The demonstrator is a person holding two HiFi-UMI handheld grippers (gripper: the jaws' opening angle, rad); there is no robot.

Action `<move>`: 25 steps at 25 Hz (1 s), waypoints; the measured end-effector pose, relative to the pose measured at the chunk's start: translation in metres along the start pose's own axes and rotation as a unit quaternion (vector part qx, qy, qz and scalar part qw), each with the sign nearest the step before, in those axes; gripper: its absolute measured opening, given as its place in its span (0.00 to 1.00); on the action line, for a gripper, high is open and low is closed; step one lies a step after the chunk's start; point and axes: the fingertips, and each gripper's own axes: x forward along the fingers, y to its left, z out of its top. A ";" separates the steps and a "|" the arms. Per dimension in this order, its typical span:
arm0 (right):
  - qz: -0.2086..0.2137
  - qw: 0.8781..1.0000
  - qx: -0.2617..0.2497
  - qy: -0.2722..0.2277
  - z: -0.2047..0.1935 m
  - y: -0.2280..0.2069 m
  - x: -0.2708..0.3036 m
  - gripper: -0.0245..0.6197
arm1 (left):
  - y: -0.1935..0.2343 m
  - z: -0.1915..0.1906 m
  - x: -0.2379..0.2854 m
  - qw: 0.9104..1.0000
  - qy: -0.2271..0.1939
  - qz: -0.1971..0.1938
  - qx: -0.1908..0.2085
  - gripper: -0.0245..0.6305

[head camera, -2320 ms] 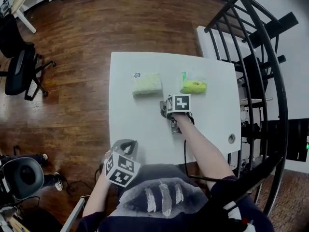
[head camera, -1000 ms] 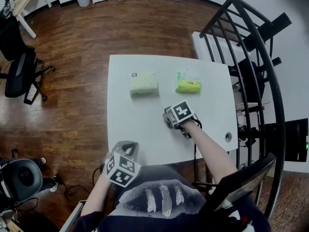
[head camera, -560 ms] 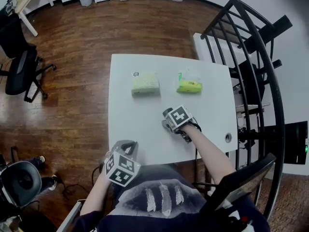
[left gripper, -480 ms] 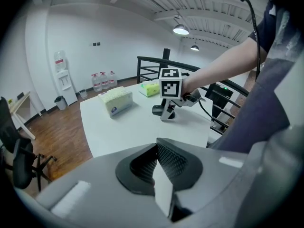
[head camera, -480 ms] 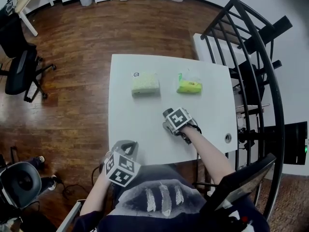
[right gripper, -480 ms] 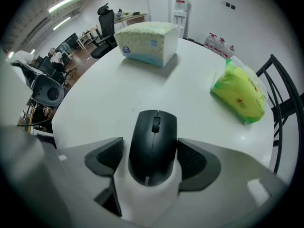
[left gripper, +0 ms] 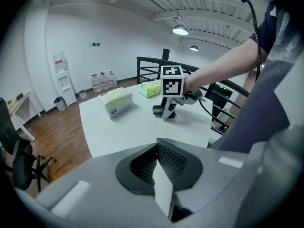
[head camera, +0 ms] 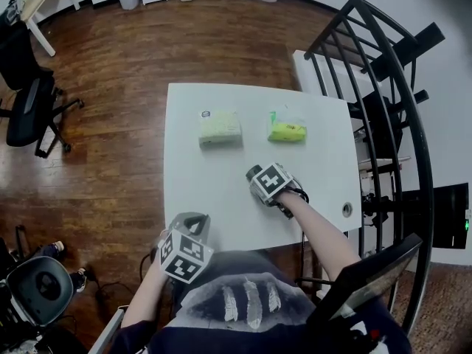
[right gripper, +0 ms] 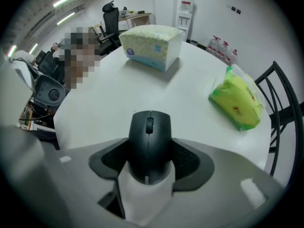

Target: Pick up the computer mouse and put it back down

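A black computer mouse (right gripper: 149, 144) with a scroll wheel sits between the pads of my right gripper (right gripper: 150, 152), which are closing and touch both its sides. In the head view the right gripper (head camera: 259, 183) points straight down at the white table (head camera: 206, 175), right of centre. From the left gripper view the mouse (left gripper: 160, 111) appears low at the tabletop under the marker cube. My left gripper (head camera: 192, 223) hovers at the table's near edge with its pads together on nothing; the left gripper view shows the left gripper (left gripper: 156, 163) aimed across the table.
A pale green tissue box (head camera: 220, 127) and a bright green wipes pack (head camera: 287, 130) lie at the table's far side. A black metal railing (head camera: 391, 87) runs along the right. An office chair (head camera: 29, 109) stands on the wood floor at the left.
My right gripper has shifted a little towards the table's near right and rolled its cube, sinking slightly with the mouse between the jaws. The left gripper has stayed put.
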 end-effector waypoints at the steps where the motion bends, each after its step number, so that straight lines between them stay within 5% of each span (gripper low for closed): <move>1: 0.001 1.000 -0.009 0.000 0.001 0.000 -0.005 0.49 | 0.000 0.001 0.001 1.000 0.000 -0.001 0.001 0.06; 5: 0.054 0.998 -0.043 -0.011 0.000 0.018 -0.034 0.49 | -0.010 0.011 0.006 1.000 -0.003 -0.005 0.009 0.06; 12: 0.059 0.990 -0.123 -0.033 -0.003 0.033 -0.091 0.49 | -0.024 0.015 0.003 1.000 -0.004 -0.009 0.012 0.06; 20: 0.111 0.970 -0.195 -0.095 -0.032 0.056 -0.169 0.49 | -0.062 0.053 -0.004 0.997 -0.037 -0.041 -0.047 0.06; 25: 0.128 0.963 -0.202 -0.124 -0.073 0.057 -0.202 0.49 | -0.097 0.075 -0.009 0.996 -0.066 -0.027 -0.057 0.06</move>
